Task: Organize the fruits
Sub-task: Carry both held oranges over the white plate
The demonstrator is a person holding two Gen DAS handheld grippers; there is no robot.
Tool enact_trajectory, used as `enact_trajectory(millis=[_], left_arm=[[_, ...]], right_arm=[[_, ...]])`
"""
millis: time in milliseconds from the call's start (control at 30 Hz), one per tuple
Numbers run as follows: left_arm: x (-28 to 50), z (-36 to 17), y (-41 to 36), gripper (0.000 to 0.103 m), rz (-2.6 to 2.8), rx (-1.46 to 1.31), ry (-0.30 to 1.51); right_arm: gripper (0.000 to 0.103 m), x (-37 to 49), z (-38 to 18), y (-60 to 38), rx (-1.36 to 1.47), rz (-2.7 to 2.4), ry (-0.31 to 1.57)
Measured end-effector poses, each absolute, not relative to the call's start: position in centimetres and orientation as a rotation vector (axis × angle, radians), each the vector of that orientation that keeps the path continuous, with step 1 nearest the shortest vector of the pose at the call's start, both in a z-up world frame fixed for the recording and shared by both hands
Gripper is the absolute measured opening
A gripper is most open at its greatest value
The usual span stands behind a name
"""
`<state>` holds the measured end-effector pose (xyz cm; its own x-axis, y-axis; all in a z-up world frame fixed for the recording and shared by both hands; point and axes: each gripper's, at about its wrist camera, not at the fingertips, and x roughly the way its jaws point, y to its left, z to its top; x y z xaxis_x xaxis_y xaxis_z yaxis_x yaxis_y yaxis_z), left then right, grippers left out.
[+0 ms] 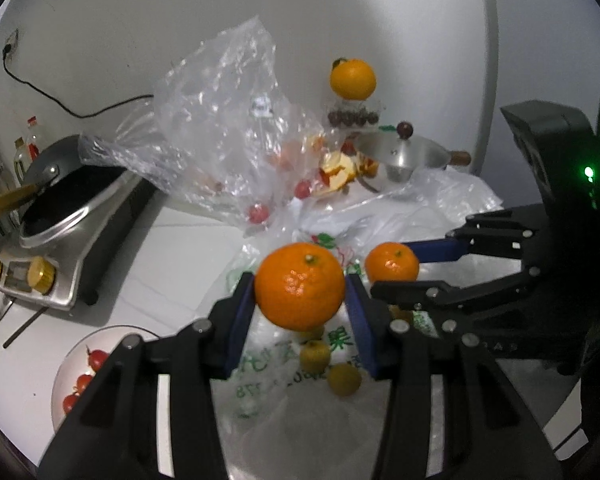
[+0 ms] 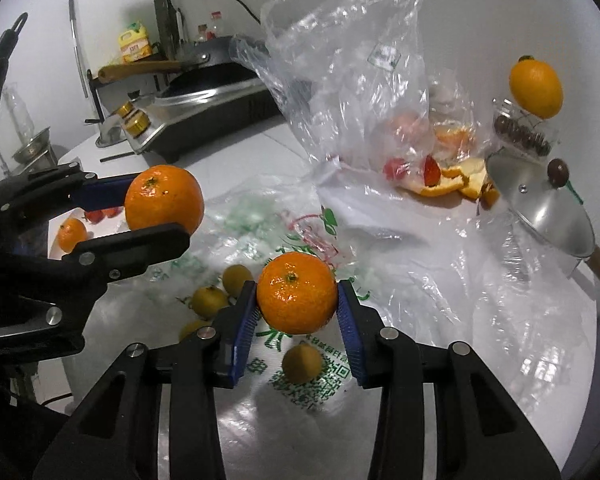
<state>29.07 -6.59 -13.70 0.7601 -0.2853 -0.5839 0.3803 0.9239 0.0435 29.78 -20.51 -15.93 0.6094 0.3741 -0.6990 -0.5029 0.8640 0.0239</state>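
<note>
An orange mandarin (image 1: pixel 300 286) was held clamped between the blue pads (image 1: pixel 242 312) of the left gripper (image 1: pixel 300 300), lifted clear of the printed plastic bag (image 1: pixel 296 376) that lay spread on the white counter (image 1: pixel 172 264). A second mandarin (image 2: pixel 297 298) was gripped in the same way by the right gripper (image 2: pixel 298 312), whose padded fingers (image 2: pixel 350 320) were pressed against both sides of the fruit. In the left wrist view the right gripper (image 1: pixel 400 270) was seen close beside the left one, its mandarin (image 1: pixel 392 262) held at a similar height. In the right wrist view the left gripper (image 2: pixel 148 208) was seen to the left with its mandarin (image 2: pixel 164 198) raised above the counter (image 2: pixel 236 152). Several small yellow-green fruits (image 2: pixel 302 364) were left lying on the printed bag (image 2: pixel 312 240) beneath the two grippers. A white plate (image 1: pixel 66 372) with small red fruits (image 1: pixel 96 358) was seen at the lower left of the left wrist view, and another mandarin (image 2: pixel 72 234) was seen resting on that plate (image 2: pixel 56 248) in the right wrist view. A crumpled clear bag (image 1: pixel 228 120) containing peel and red fruit was stood behind, next to a stove (image 1: pixel 60 240) bearing a dark pan (image 1: pixel 56 168). A further orange (image 1: pixel 353 79) was perched on a clear container (image 1: pixel 354 114) behind a steel pot lid (image 1: pixel 400 156).
</note>
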Motion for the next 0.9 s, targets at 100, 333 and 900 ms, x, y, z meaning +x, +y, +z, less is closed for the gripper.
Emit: enact_trajectory(millis=[100, 333, 900], left_arm=[[28.1, -13.1, -5.8, 0.046, -0.357, 0.158, 0.590], [26.4, -12.7, -3.2, 0.046, -0.326, 0.145, 0.580], [23.4, -14.1, 3.9, 0.046, -0.215, 0.095, 0.595]], right_arm=[[0.042, 29.1, -15.0, -20.4, -0.177, 0.506, 0.744], [0.042, 27.7, -13.5, -19.0, -0.192, 0.515, 0.714], [0.042, 25.9, -12.2, -13.7, -0.238, 0.568, 0.690]])
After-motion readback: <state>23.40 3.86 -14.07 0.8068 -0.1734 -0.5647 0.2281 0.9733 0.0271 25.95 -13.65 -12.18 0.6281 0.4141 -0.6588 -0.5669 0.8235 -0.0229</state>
